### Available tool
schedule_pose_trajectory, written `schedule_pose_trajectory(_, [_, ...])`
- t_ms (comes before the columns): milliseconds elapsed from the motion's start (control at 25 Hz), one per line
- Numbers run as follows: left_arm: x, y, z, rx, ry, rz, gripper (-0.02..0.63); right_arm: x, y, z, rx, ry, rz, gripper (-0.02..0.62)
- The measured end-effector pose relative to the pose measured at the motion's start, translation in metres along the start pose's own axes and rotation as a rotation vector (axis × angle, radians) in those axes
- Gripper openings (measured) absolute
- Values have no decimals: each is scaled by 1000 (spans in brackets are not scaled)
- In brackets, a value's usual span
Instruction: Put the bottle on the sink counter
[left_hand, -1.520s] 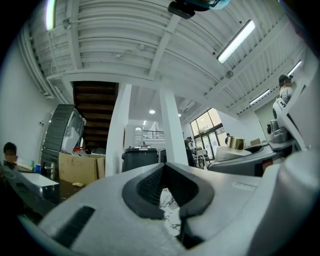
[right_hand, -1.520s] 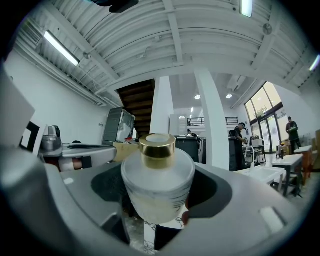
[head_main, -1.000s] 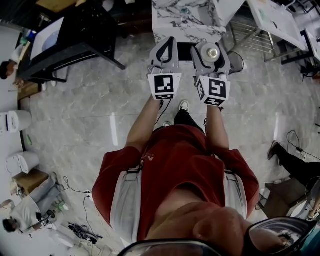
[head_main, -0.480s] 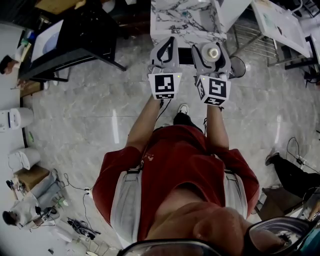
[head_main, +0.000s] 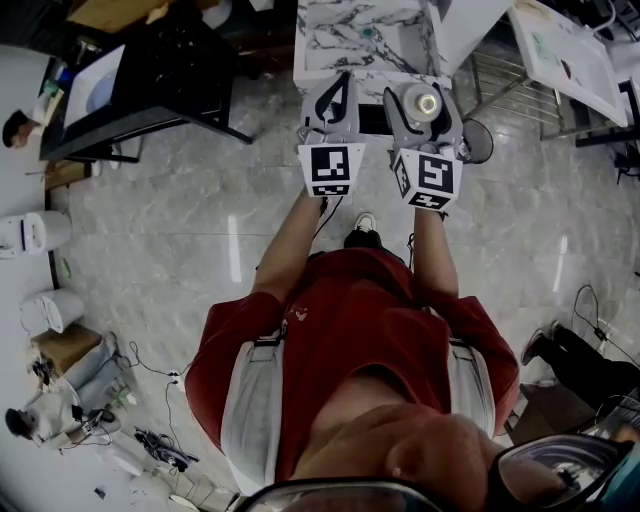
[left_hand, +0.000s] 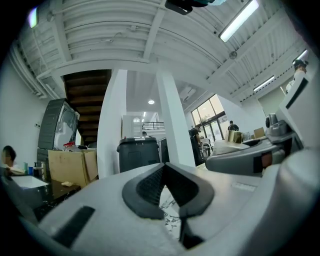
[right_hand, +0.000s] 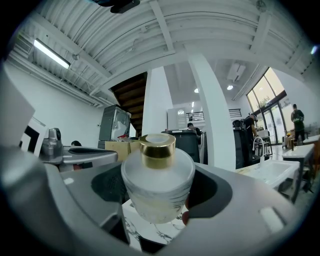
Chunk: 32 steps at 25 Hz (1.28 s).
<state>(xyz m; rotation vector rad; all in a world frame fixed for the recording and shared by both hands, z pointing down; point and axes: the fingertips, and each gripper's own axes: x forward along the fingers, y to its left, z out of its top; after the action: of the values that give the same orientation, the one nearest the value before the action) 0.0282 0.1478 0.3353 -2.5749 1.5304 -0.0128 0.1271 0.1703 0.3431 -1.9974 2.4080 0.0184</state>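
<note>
Right gripper view: right gripper (right_hand: 159, 200) has its jaws spread wide and clamped on the frosted glass body of a squat bottle (right_hand: 157, 182), pads on both flanks, gold cap (right_hand: 157, 148) up, bottle upright. Head view puts the bottle at the near edge of the marble sink counter (head_main: 345, 35); veined marble shows under the bottle's base in the right gripper view, so I read it as carried over that edge and not yet resting on the counter. Left gripper (left_hand: 166, 187) is beside the right one at the same near edge, jaws closed pad to pad, nothing in them. Step in hand, as I judge it, is the approach and set-down. Keep the right gripper level so the bottle stays plumb, and bring it in past the counter's near edge onto bare marble, well away from the lip. Lower slowly, since it's glass on stone, until the base sits flat on the counter; don't release with any air under it. Then spread the jaws just enough to free the flanks and back out straight toward the near edge, no sideways drag against the glass. Left gripper isn't needed, so hold it off to the side of the counter so it can't clip the bottle. Low wide body should stand stably once down.
</note>
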Motion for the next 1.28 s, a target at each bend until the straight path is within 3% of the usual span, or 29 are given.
schedule_pose_trajectory(560, [59, -31, 2, -9, -6, 20, 3, 30, -60, -3, 4, -4, 28, 337])
schedule_pose_trajectory(1280, [72, -27, 4, -18, -44, 39, 3, 44, -62, -4, -14, -19, 52, 337])
